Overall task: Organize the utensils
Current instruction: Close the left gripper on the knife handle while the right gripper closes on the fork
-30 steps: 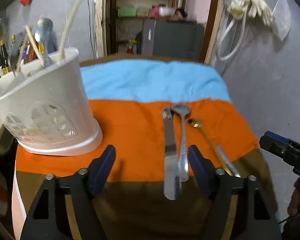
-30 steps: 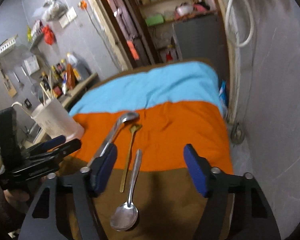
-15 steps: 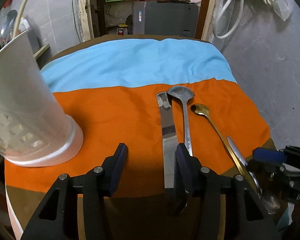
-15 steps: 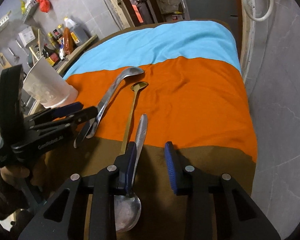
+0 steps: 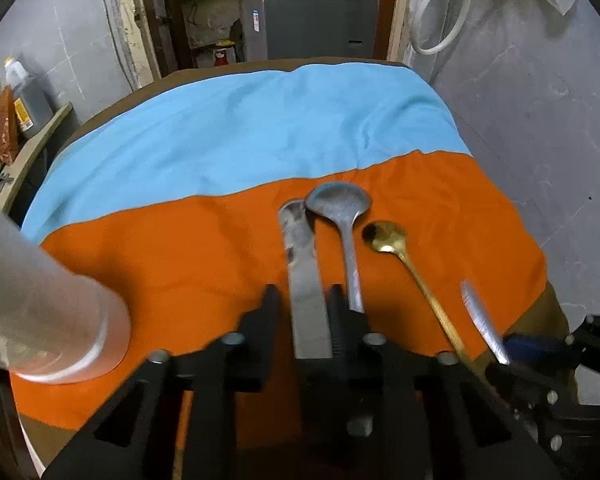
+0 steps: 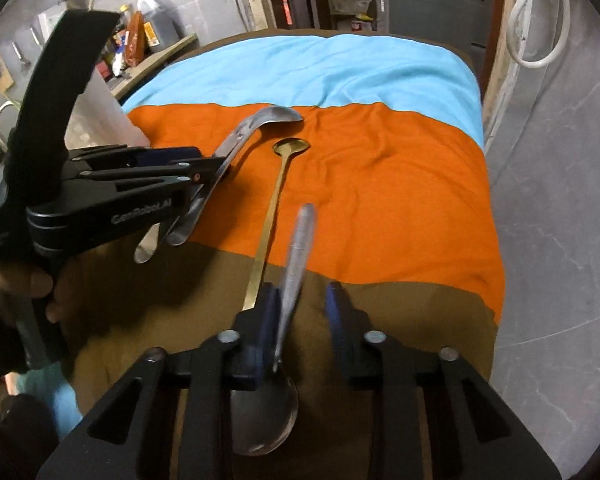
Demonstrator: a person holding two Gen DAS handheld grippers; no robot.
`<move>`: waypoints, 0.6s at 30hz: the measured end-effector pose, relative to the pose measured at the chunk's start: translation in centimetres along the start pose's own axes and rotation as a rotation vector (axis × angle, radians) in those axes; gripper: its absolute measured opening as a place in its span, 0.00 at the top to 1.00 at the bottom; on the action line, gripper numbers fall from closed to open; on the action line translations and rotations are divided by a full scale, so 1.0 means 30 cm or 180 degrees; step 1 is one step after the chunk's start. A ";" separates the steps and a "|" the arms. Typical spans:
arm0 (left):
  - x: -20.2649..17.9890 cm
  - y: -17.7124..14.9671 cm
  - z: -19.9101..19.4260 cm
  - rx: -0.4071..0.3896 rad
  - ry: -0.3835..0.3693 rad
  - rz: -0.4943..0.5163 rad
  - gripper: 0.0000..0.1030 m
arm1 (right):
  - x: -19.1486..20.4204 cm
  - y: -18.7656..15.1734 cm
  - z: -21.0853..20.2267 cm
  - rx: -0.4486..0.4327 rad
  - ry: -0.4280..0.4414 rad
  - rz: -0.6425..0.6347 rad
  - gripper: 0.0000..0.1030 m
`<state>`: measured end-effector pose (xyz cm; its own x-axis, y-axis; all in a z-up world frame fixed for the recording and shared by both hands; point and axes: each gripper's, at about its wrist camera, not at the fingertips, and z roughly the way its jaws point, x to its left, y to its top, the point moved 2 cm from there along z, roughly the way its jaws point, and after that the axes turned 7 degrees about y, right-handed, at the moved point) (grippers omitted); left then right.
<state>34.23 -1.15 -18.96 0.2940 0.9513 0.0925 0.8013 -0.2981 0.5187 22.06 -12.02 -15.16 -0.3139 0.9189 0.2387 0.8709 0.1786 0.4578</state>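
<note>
My left gripper (image 5: pixel 305 308) is closed around a flat steel knife (image 5: pixel 302 272) on the orange cloth. A steel spoon (image 5: pixel 346 220) lies just right of it, then a gold spoon (image 5: pixel 396 248). My right gripper (image 6: pixel 303 304) has its fingers around the handle of a second steel spoon (image 6: pixel 296 256), which looks tilted up and blurred; its bowl (image 6: pixel 264 416) sits under the gripper. The white utensil holder (image 5: pixel 40 300) stands at the left. The left gripper (image 6: pixel 196 168) also shows in the right wrist view.
A cloth in blue (image 5: pixel 240 128), orange and brown bands covers the round table. A grey wall (image 5: pixel 540 120) is close on the right. A shelf with bottles (image 5: pixel 16 112) is at the left, a grey cabinet (image 5: pixel 308 20) beyond the table.
Both grippers moved forward and down and narrowed: the left around the knife, the right around the steel spoon's handle, whose handle end has lifted off the cloth.
</note>
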 end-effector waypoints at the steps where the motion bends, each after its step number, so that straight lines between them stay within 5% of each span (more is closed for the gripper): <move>1: 0.001 0.008 0.005 0.0024 -0.0002 -0.0028 0.86 | -0.012 0.009 0.007 -0.0018 0.0028 0.0029 0.91; 10: 0.034 0.014 -0.005 0.0135 -0.0076 -0.0259 0.87 | -0.099 0.129 0.065 -0.0268 0.0247 0.0251 0.94; 18: 0.032 0.010 -0.025 0.0450 -0.0087 -0.0081 0.87 | -0.097 0.163 0.077 -0.0076 0.0301 0.0184 0.91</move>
<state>34.38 -0.26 -18.08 0.2852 0.9568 0.0565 0.8736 -0.2838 0.3954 28.11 -13.00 -15.60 -0.2989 0.8899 0.3446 0.8797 0.1170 0.4609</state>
